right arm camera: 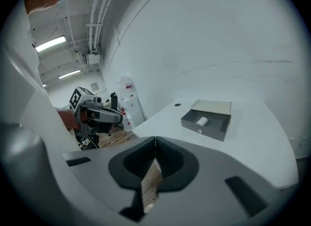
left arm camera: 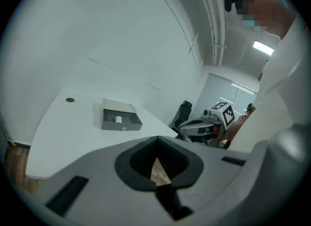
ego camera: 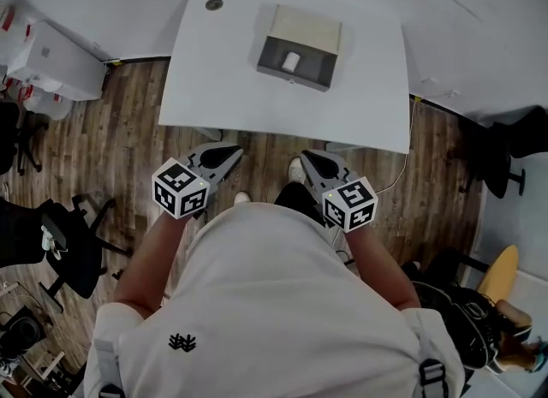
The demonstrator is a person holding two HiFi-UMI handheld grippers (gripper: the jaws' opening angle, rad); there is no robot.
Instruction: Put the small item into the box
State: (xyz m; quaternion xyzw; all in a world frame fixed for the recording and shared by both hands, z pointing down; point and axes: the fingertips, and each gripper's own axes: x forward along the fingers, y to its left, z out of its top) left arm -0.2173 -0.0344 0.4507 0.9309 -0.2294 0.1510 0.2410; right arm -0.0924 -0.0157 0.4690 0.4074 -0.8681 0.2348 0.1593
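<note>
Small item: a short white cylinder (ego camera: pixel 292 61) lies on its side in the box's open grey tray, about mid-tray. Placing it looks to be already done.
Box: the box (ego camera: pixel 306 26) shows a beige top, with the grey tray (ego camera: pixel 295 78) standing out toward the person. It sits on the far half of the worktop, well apart from both grippers.
Worktop: the white worktop (ego camera: pixel 223 80) has a small round cable port (ego camera: pixel 214 3) near its far left corner.
Risk, rolling: the item is round and lies loose, so a knock to the box would likely send it rolling against a tray wall, or out if the box tips.
Risk, sliding: if the tray is to be pushed home, the light box may skate across the smooth top rather than close, unless the other gripper braces it.
Left gripper: the left gripper (ego camera: pixel 229 155) hangs short of the worktop's near edge, over the wooden floor (ego camera: pixel 111 131). Its jaws are fully closed on nothing, and only floor shows through the slit beneath the pads.
Right gripper: the right gripper (ego camera: pixel 310 162) is level with the left, just beside the person's body. Its jaws are likewise closed and empty and touch nothing.
</note>
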